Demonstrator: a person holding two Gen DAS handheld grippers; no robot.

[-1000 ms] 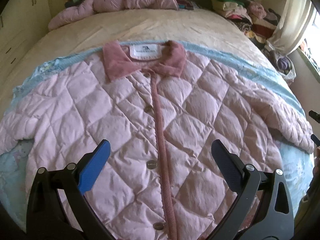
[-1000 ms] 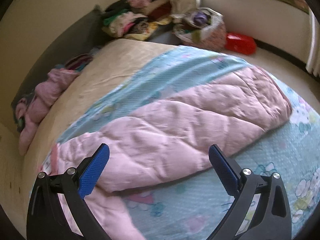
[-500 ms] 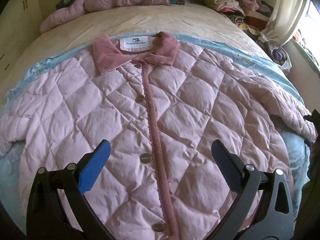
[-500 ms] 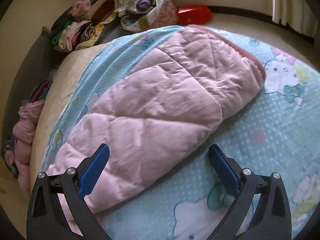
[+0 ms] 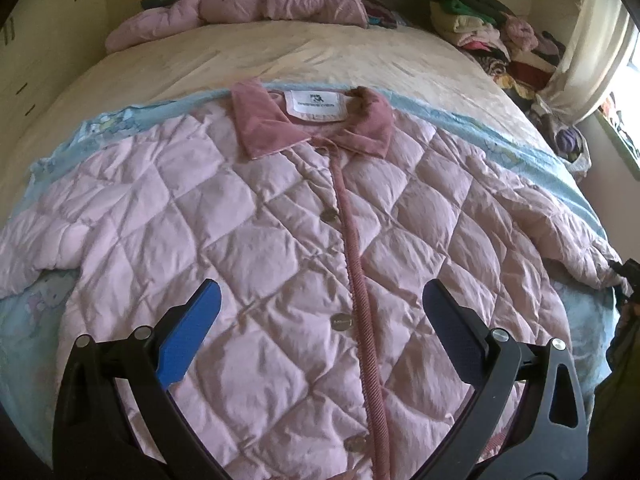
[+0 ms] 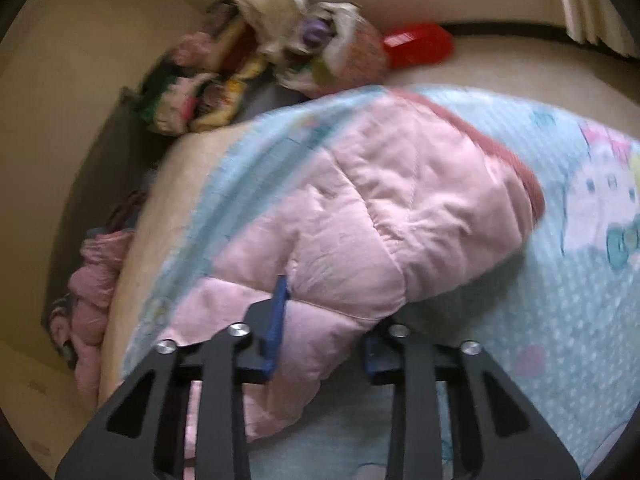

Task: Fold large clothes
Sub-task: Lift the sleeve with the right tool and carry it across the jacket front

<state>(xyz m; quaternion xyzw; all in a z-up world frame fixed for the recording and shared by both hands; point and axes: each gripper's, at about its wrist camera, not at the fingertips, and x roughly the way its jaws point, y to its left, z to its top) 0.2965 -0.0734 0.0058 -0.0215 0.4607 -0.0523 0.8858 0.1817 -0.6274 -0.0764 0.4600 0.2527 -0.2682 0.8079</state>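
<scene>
Left wrist view showed a pink quilted jacket (image 5: 280,240) lying flat and buttoned, front up, on a pale blue printed blanket (image 5: 520,152) spread over a bed (image 5: 280,52). Its darker pink collar (image 5: 256,124) pointed toward the far end of the bed, with a white label (image 5: 316,105) between the collar wings. The left gripper (image 5: 320,308) hung above the lower front of the jacket with its jaws wide apart and nothing between them. A second pink garment (image 5: 256,0) lay bunched at the head of the bed, and a stack of folded clothes (image 5: 492,36) sat beside a curtain (image 5: 592,40).

Right wrist view, blurred, showed the right gripper (image 6: 324,320) at the jacket's sleeve (image 6: 380,208), which lay across the blanket. Its jaws were closing, with a fold of the puffy sleeve between them and the blue pads (image 6: 276,320) pressing into the fabric. A red container (image 6: 420,44) lay on the floor beyond the bed.
</scene>
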